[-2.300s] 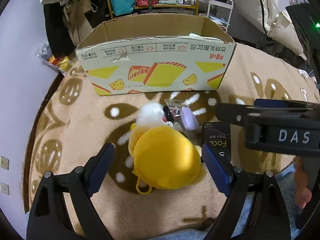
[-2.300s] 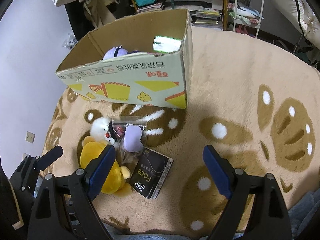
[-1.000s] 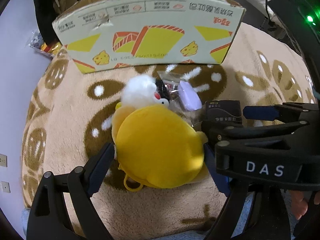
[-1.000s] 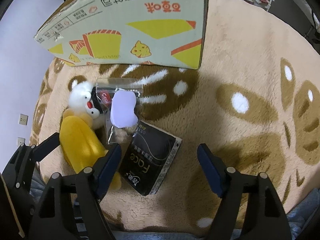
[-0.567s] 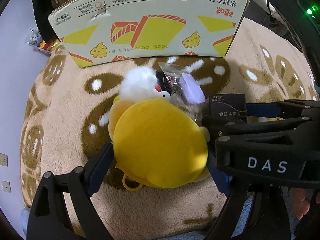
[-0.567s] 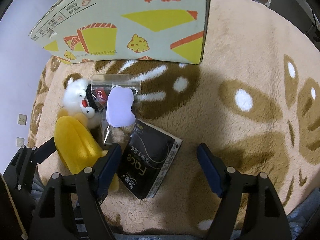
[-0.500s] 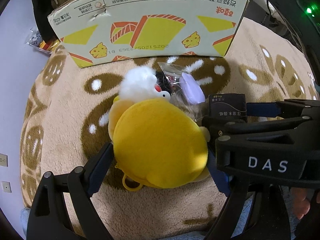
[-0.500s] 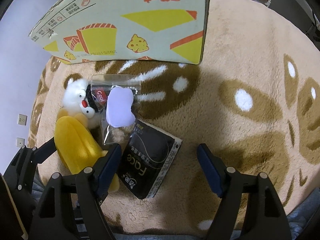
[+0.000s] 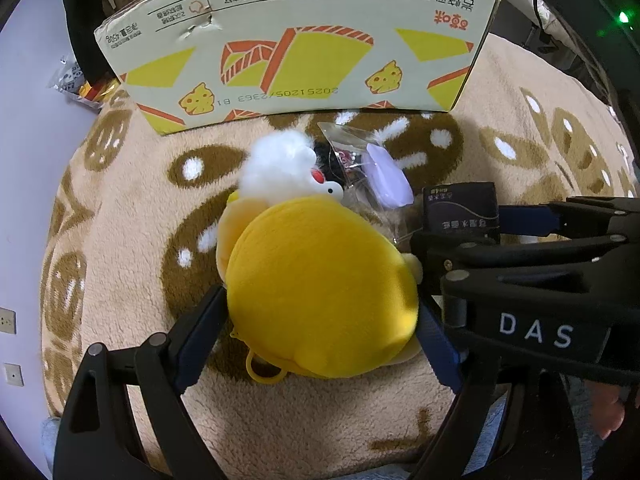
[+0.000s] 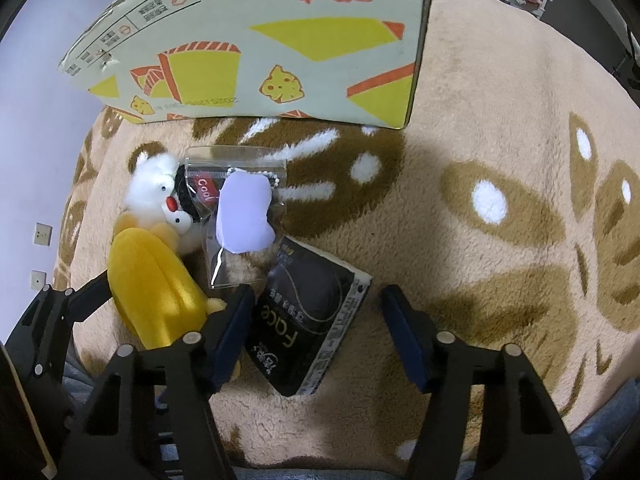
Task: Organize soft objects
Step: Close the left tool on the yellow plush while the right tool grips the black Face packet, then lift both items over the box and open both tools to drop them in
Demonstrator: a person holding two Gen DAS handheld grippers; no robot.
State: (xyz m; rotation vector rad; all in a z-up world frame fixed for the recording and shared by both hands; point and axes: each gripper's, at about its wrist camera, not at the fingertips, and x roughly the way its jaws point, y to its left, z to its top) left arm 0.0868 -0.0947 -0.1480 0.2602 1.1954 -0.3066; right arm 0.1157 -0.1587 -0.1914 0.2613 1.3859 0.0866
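Left gripper (image 9: 320, 322): jaws spread to either side of yellow plush toy (image 9: 320, 288), blue pads touching its flanks; firm clamp or mere contact: cannot tell

Right gripper (image 10: 318, 332): jaws released, straddling black "Face" packet (image 10: 308, 324), left pad against packet edge, right pad apart from it

Plush lying on beige-brown patterned rug (image 10: 500, 152), white fluffy head (image 9: 280, 168) toward cardboard box (image 9: 296, 48). Clear zip bag (image 10: 240, 220) with lilac soft piece (image 10: 244, 216) between plush head and black packet, overlapping both. Box just beyond the group, printed side facing the cameras
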